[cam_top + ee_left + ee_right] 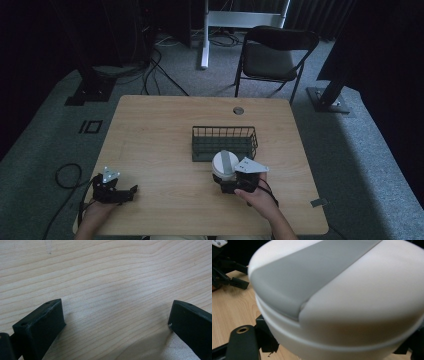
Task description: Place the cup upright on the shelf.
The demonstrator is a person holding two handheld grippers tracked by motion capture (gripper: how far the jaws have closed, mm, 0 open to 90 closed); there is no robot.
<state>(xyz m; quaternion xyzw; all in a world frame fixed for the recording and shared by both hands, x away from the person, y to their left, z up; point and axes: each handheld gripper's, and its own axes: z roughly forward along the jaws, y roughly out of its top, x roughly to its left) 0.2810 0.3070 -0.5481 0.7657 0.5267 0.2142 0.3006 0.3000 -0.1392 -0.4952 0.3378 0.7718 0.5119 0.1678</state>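
Note:
A white round container (225,165) with a grey band across its lid is held just above the wooden table (150,145), right in front of the dark wire basket (224,130). My right gripper (226,179) is shut on it from the near side. In the right gripper view the container (337,297) looms close, with the black jaws of my right gripper (332,351) pressed against its lower sides. My left gripper (131,192) rests low at the table's front left, open. Its jaws stand wide apart over bare wood in the left gripper view (116,315).
The basket looks to have nothing in it. A cable grommet (238,110) sits near the table's far edge. A folding chair (275,55) stands beyond the table. My left gripper (227,277) appears far off in the right gripper view.

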